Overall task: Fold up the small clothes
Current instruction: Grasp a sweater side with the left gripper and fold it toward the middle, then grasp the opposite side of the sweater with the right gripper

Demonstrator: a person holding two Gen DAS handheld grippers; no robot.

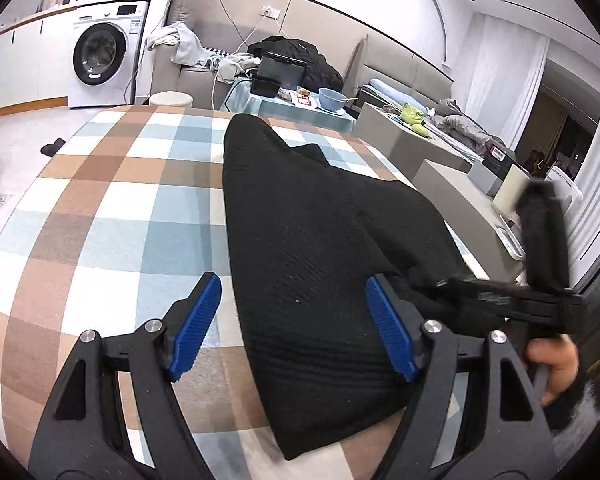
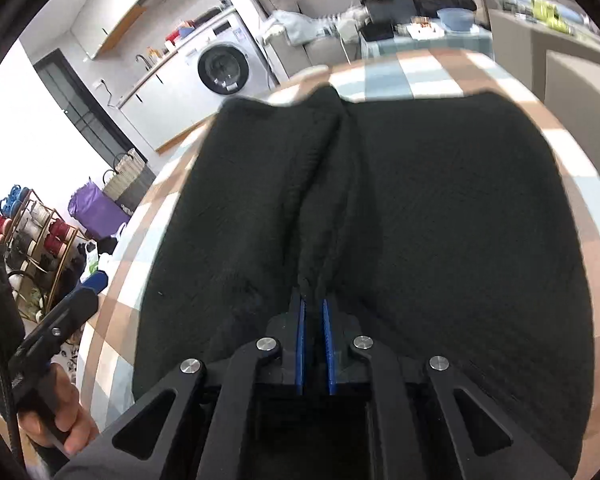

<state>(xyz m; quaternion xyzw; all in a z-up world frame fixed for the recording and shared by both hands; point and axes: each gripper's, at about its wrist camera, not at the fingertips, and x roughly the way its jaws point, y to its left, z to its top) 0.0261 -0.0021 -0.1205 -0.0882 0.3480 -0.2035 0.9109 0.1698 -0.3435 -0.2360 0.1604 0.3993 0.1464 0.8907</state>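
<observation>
A black knitted garment lies on the checked tablecloth, folded into a long shape that narrows toward the far end. My left gripper hovers open over its near end; the blue pads stand wide apart and do not press the cloth. My right gripper is shut on a pinched ridge of the same garment, which bunches up between its blue pads. In the left wrist view the right gripper reaches in from the right with a hand behind it. The left gripper shows at the lower left.
A washing machine stands at the back left, a grey sofa with loose clothes behind the table. A side table carries a blue bowl. Grey boxes sit to the right; a rack of spools stands on the floor at left.
</observation>
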